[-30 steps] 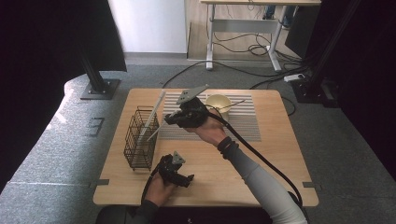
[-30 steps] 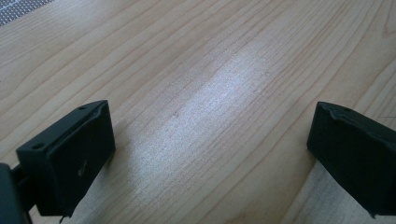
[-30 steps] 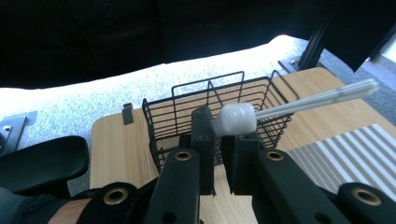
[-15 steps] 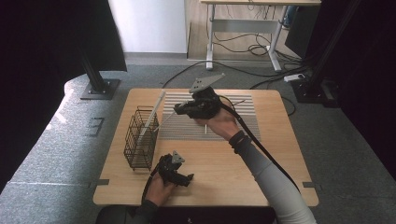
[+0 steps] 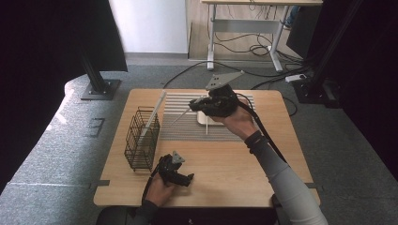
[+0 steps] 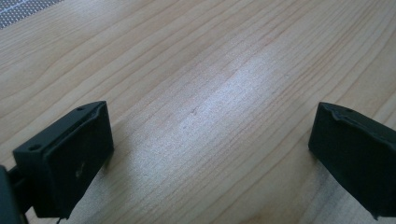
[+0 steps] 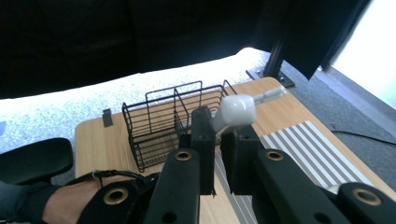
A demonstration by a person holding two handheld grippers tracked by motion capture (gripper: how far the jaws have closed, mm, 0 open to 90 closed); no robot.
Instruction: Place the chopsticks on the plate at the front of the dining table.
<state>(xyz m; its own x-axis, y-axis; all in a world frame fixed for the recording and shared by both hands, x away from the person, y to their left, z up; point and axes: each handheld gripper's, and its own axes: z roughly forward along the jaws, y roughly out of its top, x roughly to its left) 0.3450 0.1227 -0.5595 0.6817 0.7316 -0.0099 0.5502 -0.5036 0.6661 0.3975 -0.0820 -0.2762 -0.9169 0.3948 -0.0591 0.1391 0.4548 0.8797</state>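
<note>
- Counter (image 5: 234, 168): wooden, with a striped mat (image 5: 187, 129) across its far half; its near edge was cut off behind the person's arms.
- Wire basket (image 5: 142, 139): black, stood on the left part of the counter, just beside the mat.
- Right tongs (image 7: 218, 140): held above the mat, clamped on a white spoon (image 7: 236, 112); its handle pointed towards the basket, its lower part was hidden between the jaws.
- Left tongs (image 6: 210, 149): jaws wide apart, gripping nothing, low over bare wood near the front edge.
- Pale dish (image 5: 206, 119): under the right hand, mostly hidden; shape unclear.
</note>
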